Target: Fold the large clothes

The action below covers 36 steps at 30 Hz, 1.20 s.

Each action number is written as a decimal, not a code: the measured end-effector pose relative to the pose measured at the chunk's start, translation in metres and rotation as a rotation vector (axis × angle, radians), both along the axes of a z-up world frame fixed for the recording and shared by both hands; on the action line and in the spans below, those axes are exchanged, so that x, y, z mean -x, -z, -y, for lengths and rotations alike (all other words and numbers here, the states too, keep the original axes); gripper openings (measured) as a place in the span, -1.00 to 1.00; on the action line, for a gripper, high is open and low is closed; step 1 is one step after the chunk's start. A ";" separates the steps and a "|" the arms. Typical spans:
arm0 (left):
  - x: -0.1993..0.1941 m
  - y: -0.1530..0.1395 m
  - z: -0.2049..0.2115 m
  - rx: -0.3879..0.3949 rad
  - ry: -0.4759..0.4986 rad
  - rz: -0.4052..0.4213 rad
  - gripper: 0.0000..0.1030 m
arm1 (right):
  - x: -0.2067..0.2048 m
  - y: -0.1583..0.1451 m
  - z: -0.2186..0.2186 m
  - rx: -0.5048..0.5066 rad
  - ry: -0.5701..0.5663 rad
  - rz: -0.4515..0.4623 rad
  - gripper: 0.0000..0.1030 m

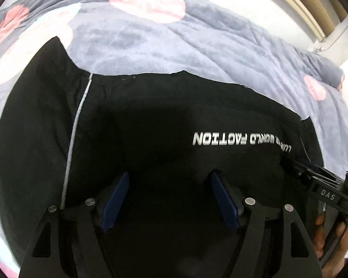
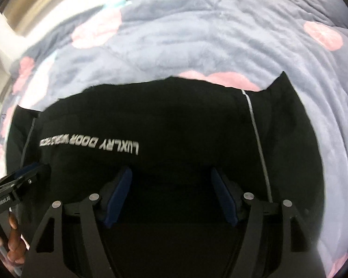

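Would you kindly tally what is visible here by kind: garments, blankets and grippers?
Black garment: 1
Grey blanket with pink spots: 1
Grippers: 2, the left gripper and the right gripper, both open over the garment
Total: 4

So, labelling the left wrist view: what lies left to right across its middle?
Blanket → white piping → printed lettering → right gripper

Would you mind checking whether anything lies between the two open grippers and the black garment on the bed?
Nothing visible does: the left gripper and right gripper sit open directly over the black garment, with only its own fabric between the fingers.
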<state>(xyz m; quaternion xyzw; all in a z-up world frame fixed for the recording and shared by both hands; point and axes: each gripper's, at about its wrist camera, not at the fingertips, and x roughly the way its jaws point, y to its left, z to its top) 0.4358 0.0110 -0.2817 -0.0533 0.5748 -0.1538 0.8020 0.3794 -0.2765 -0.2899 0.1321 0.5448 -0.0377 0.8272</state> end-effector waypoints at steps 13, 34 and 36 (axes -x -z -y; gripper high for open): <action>0.059 -0.050 -0.091 0.024 -0.123 0.091 0.47 | 0.090 -0.026 0.065 0.011 0.152 0.022 0.43; 0.015 0.032 -0.168 0.221 -0.230 -0.149 0.53 | 0.086 0.018 0.127 -0.176 0.235 -0.015 0.71; 0.014 0.036 -0.168 0.238 -0.225 -0.162 0.54 | 0.089 0.021 0.133 -0.220 0.228 -0.021 0.71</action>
